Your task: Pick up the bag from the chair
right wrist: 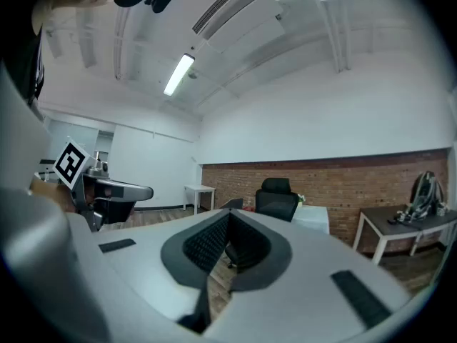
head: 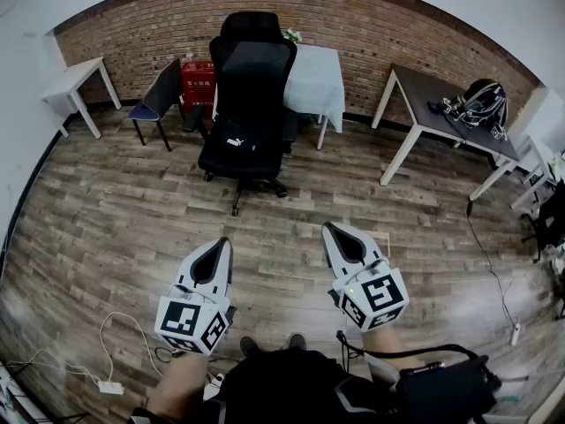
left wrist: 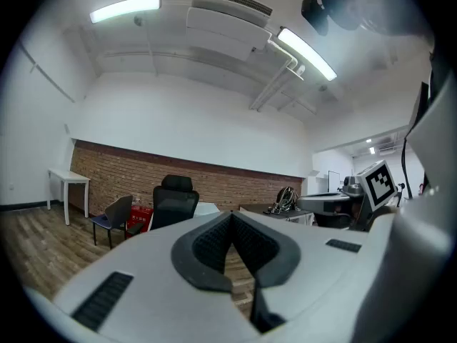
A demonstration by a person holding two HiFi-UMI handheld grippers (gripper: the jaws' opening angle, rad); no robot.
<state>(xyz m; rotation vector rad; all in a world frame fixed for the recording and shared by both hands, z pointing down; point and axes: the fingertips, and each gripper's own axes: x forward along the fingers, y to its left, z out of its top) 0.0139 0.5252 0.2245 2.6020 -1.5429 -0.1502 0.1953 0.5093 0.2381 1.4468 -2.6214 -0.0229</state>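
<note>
The left gripper (head: 221,245) is being carried low, clenched on nothing, likely because the bag (head: 240,141) is being left on the seat of the chair (head: 254,64), well ahead and out of reach. The right gripper (head: 329,228) is being held alongside, equally closed and empty.

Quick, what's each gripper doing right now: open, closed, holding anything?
Left gripper: closed, jaws together, holding nothing.
Right gripper: closed, jaws together, holding nothing.
</note>
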